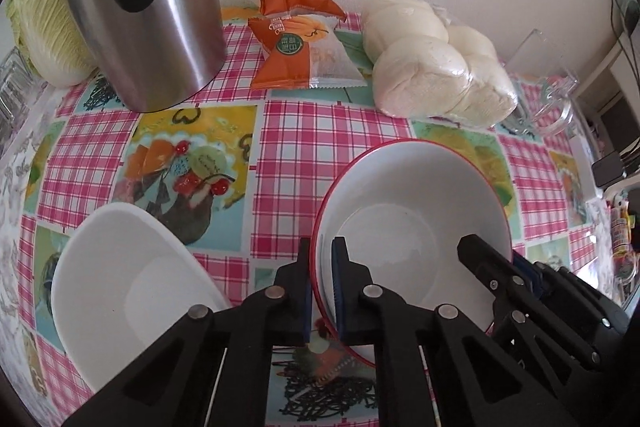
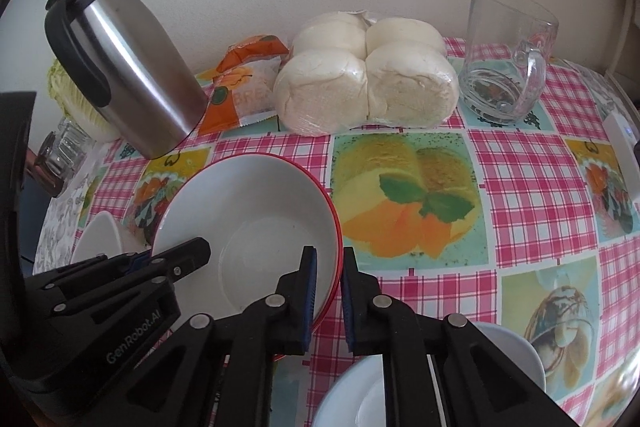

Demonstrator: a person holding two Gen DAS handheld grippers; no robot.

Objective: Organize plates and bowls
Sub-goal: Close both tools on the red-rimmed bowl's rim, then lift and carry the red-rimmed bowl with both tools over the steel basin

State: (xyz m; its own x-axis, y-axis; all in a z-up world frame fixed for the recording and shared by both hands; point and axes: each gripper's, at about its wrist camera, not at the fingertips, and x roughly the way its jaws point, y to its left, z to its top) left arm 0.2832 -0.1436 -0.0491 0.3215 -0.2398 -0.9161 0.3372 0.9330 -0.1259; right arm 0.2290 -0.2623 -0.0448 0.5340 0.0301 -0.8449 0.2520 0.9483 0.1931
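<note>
A white bowl with a red rim (image 1: 412, 195) sits on the checked tablecloth; it also shows in the right wrist view (image 2: 248, 199). My left gripper (image 1: 322, 291) is shut on its left rim, one finger inside and one outside. My right gripper (image 2: 329, 301) straddles the bowl's right rim with a small gap at the outer finger; it also shows at the right of the left wrist view (image 1: 504, 267). A plain white bowl (image 1: 128, 283) lies to the left, small in the right wrist view (image 2: 100, 235). White plates (image 2: 404, 383) lie under my right gripper.
A steel thermos jug (image 2: 128, 67) stands at the back left, a cabbage (image 1: 44, 23) behind it. Orange snack packets (image 1: 304, 43), wrapped white buns (image 2: 368, 83) and a glass mug (image 2: 508, 59) line the wall. A glass jar (image 2: 64, 151) stands at the left edge.
</note>
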